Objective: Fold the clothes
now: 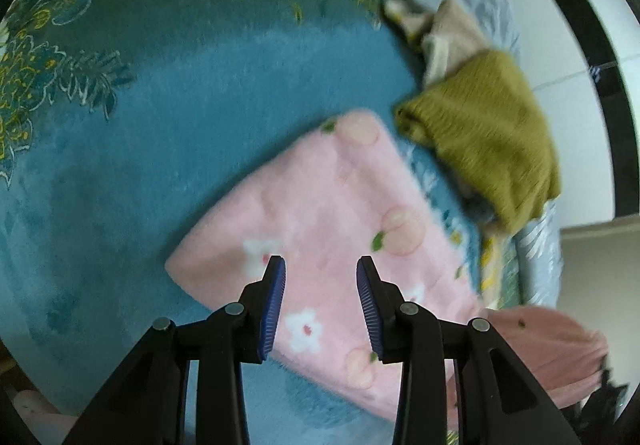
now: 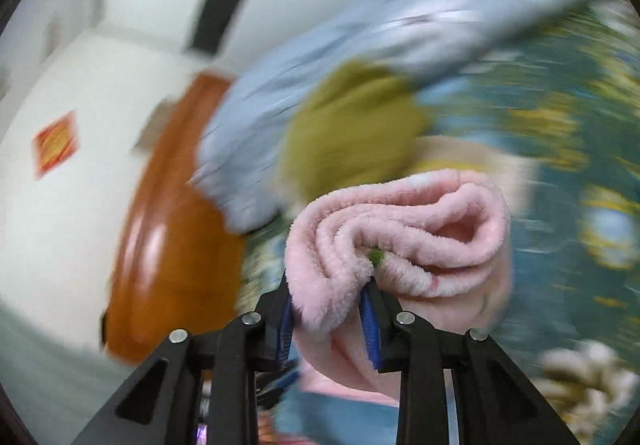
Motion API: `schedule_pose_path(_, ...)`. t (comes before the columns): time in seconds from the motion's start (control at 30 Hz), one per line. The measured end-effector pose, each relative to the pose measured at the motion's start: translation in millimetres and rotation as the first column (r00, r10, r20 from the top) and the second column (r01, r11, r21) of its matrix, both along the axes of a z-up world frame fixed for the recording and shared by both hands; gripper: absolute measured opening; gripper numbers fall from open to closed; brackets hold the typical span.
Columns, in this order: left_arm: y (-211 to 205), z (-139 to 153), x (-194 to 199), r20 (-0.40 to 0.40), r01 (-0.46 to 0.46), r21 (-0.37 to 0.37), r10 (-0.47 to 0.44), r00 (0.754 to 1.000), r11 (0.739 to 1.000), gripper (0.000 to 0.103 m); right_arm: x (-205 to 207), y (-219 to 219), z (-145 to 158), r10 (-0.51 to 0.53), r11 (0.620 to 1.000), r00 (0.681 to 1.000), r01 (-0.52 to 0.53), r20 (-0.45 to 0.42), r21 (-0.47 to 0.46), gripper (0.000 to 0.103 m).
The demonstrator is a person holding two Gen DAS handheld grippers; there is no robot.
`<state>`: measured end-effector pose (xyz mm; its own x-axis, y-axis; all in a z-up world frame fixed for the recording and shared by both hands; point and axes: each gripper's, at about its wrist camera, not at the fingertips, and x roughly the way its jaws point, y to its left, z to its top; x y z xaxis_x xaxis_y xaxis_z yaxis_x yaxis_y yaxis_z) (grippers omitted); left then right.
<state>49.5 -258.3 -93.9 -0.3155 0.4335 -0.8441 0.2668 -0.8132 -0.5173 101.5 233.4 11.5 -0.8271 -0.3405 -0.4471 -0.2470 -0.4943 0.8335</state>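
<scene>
Left gripper: I see it parted, empty, above the folded pink fleece.
Right gripper: clenched on a bunched fold of that fleece, I think; the view is blurred.
Fleece: lies on the teal blanket.
Olive knit: two o'clock from the fleece.

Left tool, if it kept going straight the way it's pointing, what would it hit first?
Most likely the pink fleece garment lying folded on the teal blanket; the left tool is open above it, though the depth is unclear.
</scene>
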Motion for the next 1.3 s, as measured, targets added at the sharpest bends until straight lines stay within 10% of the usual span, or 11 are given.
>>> schedule_pose_path(0.17, -28, 6, 11, -0.050, -0.150, 0.094, 0.155, 0.987, 0.984, 0.038, -92, -99, -2, 0.244, 0.970, 0.970, -0.244, -0.024, -0.018, 0.031)
schedule_pose_path(0.43, -54, -9, 19, 0.003, -0.291, 0.212, 0.297, 0.955, 0.933, 0.047, -157, -216, -97, 0.469, 0.864, 0.839, -0.500, 0.277, 0.054, 0.037)
schedule_pose_path(0.5, -55, -11, 19, 0.011, -0.282, 0.211, 0.286, 0.958, 0.936, 0.050, -151, -213, -105, 0.497, 0.849, 0.822, -0.526, 0.276, 0.038, 0.052)
schedule_pose_path(0.73, -39, -21, 12, 0.055, -0.183, 0.261, 0.174, 0.983, 0.948, 0.059, -137, -175, -76, 0.474, 0.865, 0.861, -0.495, 0.186, 0.085, 0.065)
schedule_pose_path(1.0, 10, -6, 4, 0.002, 0.055, 0.035, -0.055, 0.998, 0.998, 0.061, -116, -113, -100, 0.347, 0.935, 0.901, -0.354, 0.260, -0.020, 0.065)
schedule_pose_path(1.3, 28, 36, 18, -0.241, 0.216, 0.093, -0.189, 0.952, 0.972, 0.061, -124, -102, -124, 0.330, 0.944, 0.888, -0.310, 0.320, -0.114, 0.065)
